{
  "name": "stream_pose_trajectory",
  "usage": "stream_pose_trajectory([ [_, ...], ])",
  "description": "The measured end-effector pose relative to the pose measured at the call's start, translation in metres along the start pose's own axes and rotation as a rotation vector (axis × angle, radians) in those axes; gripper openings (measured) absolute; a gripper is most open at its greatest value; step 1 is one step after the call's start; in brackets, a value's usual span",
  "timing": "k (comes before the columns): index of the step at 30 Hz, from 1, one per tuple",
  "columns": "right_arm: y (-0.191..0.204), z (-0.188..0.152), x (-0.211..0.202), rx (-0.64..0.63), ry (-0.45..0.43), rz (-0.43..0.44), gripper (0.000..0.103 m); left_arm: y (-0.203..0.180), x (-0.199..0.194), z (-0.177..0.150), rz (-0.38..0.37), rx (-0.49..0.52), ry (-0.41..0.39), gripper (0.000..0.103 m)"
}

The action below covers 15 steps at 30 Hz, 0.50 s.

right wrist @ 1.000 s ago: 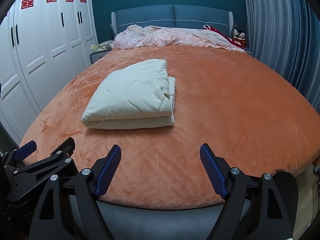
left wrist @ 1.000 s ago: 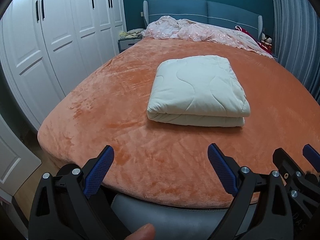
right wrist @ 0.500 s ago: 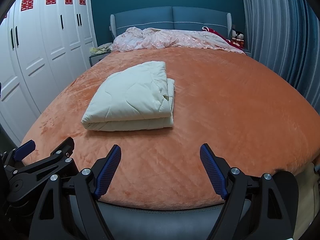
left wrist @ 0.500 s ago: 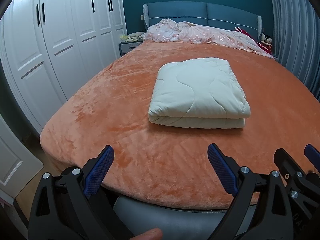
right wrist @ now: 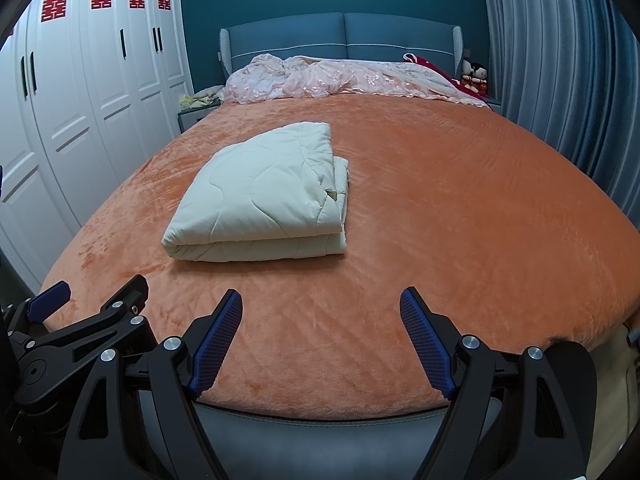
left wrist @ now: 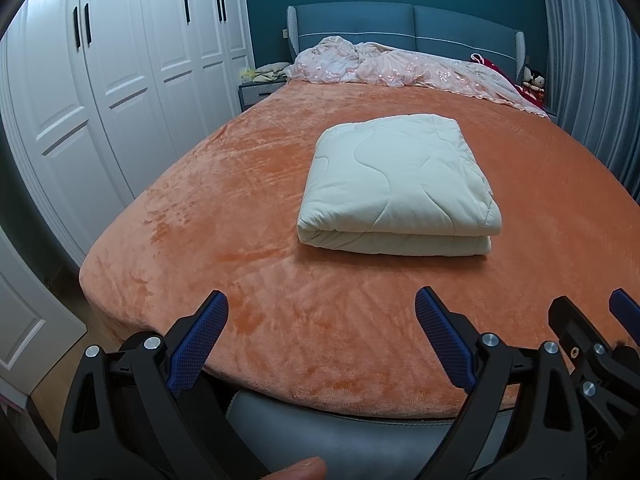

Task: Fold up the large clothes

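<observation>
The folded cream quilt [left wrist: 394, 184] lies mid-bed on the orange blanket [left wrist: 240, 240], well ahead of both my hand-held grippers. My left hand-held gripper [left wrist: 320, 336] faces it nearly straight and looks nearer; my right hand-held gripper [right wrist: 320, 332] sees it ahead-left. Both gape wide, empty. Only the right view shows the quilt's layered open edges.

One folded quilt [left wrist: 394, 184], two claws, one bed [left wrist: 248, 208].

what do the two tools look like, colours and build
Both match: the left tool and right tool have matte black angular frames with triangular cut-outs, silver round bolts at the pivots, and two blue fingers with a fine grid-textured grip face. No cables or sleeves show.
</observation>
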State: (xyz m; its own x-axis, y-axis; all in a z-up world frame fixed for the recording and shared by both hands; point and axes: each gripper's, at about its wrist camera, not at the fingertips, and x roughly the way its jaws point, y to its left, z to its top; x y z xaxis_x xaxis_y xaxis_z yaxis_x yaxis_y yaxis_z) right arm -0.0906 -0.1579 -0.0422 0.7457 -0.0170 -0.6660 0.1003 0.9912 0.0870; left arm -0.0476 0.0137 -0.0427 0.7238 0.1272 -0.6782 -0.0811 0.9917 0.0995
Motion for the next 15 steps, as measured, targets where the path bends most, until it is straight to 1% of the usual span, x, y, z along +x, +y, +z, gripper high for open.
stream_pose_trajectory([
  [15,-0.0009,0.0,0.0007,-0.002,0.001,0.001,0.079,0.0001,-0.0006,-0.0008,0.008,0.0,-0.008,0.092],
])
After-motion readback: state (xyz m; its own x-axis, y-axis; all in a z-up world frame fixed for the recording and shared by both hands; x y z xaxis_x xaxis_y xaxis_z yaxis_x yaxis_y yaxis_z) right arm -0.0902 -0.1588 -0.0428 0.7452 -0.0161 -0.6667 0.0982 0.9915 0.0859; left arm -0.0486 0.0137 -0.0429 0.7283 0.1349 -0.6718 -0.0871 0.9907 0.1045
